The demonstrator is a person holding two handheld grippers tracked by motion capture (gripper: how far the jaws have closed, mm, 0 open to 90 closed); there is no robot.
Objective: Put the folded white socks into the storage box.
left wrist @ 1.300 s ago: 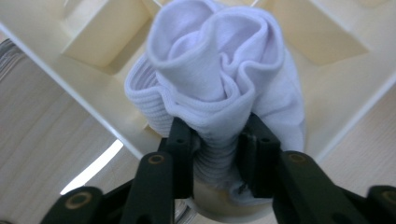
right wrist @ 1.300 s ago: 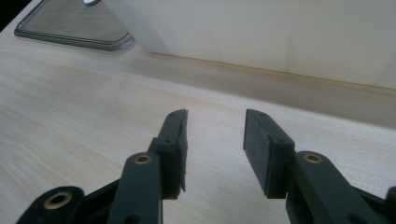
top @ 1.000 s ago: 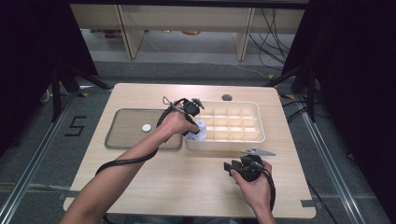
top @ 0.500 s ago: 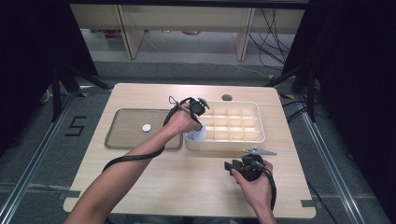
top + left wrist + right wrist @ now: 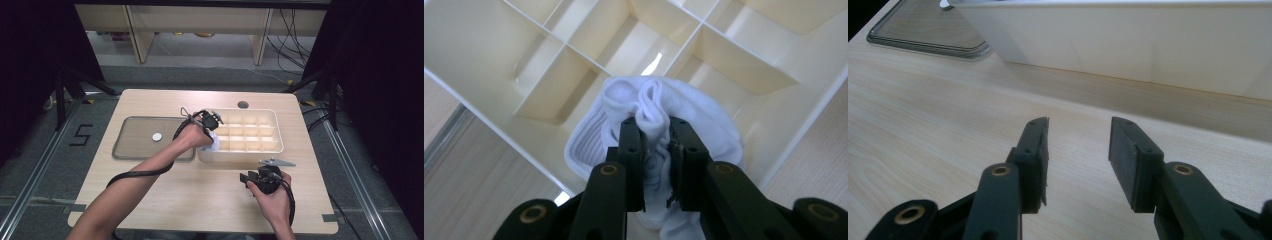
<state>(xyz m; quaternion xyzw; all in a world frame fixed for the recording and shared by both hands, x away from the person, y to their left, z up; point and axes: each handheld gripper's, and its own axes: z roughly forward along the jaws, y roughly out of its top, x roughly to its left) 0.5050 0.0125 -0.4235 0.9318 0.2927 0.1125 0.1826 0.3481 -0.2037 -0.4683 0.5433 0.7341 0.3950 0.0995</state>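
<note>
The left gripper [image 5: 651, 135] is pinching a bunched white sock [image 5: 704, 125]; its two black jaws have just been closing, and now they are pressing a fold of the cloth between them. The sock is sitting in the cell at the front left corner of the cream divided box [image 5: 270, 131], and part of the cloth is bulging up over the cell walls. In the high view the left gripper [image 5: 212, 131] is hanging over this same corner, with the left hand [image 5: 192, 139] reaching in from the front edge of the table [image 5: 165, 200]. The other cells that can be seen around the sock are holding nothing.

The box is lying on the right half of the table, toward the back edge. Just beside it on the left, a flat tray [image 5: 130, 145] is lying with a small white round thing [image 5: 157, 136] on it; I cannot tell what this thing is.

The right gripper [image 5: 1078, 150] is resting near the front right corner of the table, apart from the box. Its jaws are standing spread, with only bare wood between them, and they are pointing toward the front wall of the box [image 5: 1148, 45].
</note>
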